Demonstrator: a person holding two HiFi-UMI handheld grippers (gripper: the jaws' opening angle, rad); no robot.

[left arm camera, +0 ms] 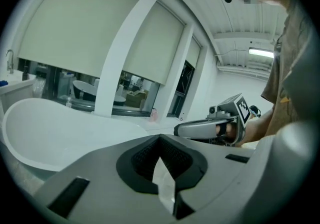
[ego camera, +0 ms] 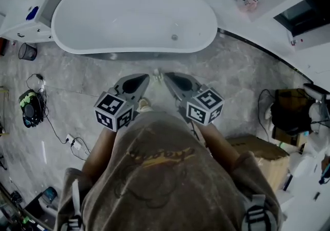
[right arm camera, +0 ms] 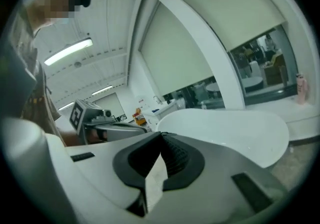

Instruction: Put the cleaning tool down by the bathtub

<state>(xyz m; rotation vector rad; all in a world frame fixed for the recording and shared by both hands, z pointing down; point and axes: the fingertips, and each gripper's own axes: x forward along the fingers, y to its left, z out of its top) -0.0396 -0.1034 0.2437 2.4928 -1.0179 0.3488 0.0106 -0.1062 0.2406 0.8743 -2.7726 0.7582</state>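
On veined stone floor [ego camera: 242,75], oval bathtub [ego camera: 129,13]

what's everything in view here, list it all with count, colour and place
bathtub: one, white, top centre
drain: one, metallic, in the tub bottom, right of middle
floor: one, grey marble, around the tub
waste bin: one, black, on the floor left of the tub
cables: several, black, on the floor at the left
bottle: one, pink, on the white ledge, upper right
cardboard box: one, brown, on the floor at the right
bag: one, black, far right
shirt: one, brown, on the person, bottom centre
left gripper: one, grey with a black-and-white marker cube, jaws together, empty
right gripper: one, same colours, beside it, jaws together, empty
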